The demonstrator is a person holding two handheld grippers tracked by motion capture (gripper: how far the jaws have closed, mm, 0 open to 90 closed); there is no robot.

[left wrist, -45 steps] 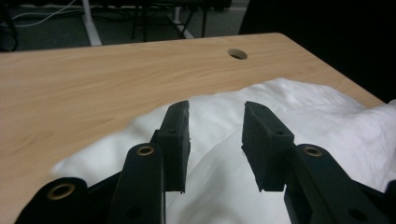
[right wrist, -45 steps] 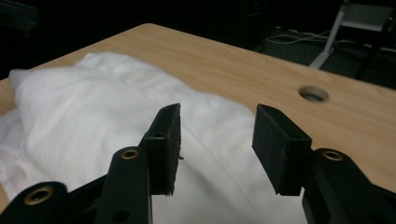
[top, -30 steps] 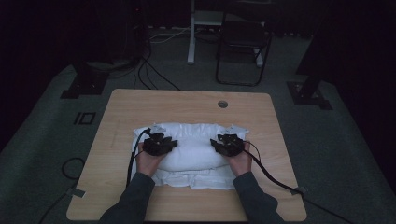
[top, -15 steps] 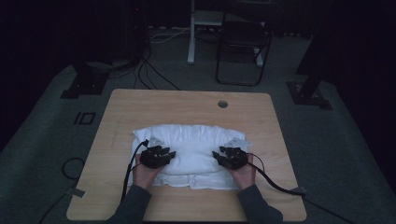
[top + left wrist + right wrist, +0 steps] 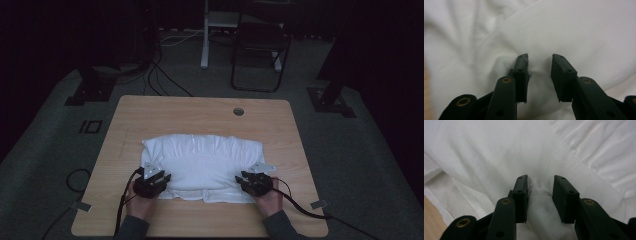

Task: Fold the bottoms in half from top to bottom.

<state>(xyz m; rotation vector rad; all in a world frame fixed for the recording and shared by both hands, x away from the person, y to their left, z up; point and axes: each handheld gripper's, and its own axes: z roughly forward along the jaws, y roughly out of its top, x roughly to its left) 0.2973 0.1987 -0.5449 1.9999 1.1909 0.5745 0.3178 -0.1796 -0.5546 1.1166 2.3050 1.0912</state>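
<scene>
My count from remote station: one white cloth [image 5: 202,162], one wooden table [image 5: 190,112] with one round hole [image 5: 238,111]. I see two grippers, left gripper [image 5: 159,176] and right gripper [image 5: 247,177]. One folding chair [image 5: 260,47] behind table. Two tape bits at table's near corners.
</scene>
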